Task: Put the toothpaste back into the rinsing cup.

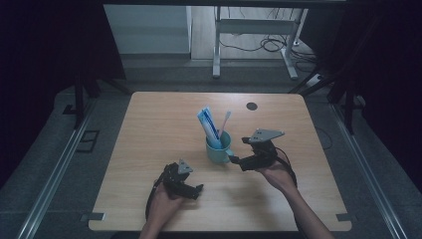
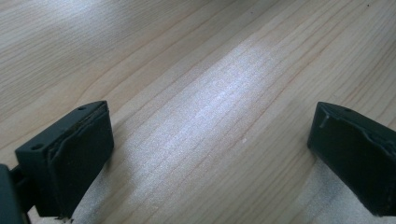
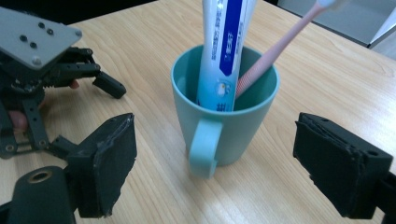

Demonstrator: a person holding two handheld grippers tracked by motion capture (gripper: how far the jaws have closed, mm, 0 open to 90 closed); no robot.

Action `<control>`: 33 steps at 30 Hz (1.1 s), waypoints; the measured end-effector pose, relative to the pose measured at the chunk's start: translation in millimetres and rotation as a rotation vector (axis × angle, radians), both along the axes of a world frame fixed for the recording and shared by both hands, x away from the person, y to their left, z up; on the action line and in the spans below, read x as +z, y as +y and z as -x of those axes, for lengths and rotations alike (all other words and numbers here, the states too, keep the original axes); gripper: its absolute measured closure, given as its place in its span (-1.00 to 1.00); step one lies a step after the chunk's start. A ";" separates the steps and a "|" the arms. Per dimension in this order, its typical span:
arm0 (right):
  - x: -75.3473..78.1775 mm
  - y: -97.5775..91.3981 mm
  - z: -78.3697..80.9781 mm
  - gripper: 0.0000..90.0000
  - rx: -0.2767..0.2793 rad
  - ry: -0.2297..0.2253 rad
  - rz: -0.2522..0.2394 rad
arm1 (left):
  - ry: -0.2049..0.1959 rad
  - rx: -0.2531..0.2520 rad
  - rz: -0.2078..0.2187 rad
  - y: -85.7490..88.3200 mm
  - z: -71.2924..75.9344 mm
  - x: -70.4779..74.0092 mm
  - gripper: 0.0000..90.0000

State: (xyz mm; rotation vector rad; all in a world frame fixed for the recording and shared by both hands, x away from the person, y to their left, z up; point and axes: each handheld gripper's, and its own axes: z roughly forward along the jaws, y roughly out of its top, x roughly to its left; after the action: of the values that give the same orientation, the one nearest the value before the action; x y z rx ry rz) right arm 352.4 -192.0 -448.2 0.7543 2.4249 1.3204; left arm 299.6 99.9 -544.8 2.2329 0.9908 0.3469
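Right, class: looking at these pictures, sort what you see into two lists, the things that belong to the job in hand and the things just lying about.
Belonging to the job:
teal mug
toothpaste tube standing in it
pink toothbrush leaning in it
right gripper, jaws open either side of the mug's handle

Just lying about:
left gripper, open over bare table
dark round spot on the tabletop

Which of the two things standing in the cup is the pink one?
The toothbrush: thin, pink, leaning against the cup's rim. The toothpaste tube is broad, white and blue.
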 end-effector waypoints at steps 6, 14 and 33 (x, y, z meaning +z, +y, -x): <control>-2.0 -9.3 3.0 -0.71 -0.013 0.004 0.002 | 0.000 0.000 0.000 0.0 0.0 0.0 -0.99; -4.8 -20.5 6.9 -0.76 -0.027 0.010 0.018 | -0.001 0.000 0.000 0.0 0.0 -0.1 -0.99; -18.2 -51.4 17.3 -0.79 -0.084 0.015 0.048 | 0.000 0.000 -0.001 0.0 0.1 0.0 -0.99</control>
State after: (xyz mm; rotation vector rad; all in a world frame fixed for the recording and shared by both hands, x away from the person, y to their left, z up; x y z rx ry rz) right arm 335.1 -243.4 -466.4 0.8461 2.3989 1.2255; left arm 299.5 99.9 -544.8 2.2339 0.9912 0.3474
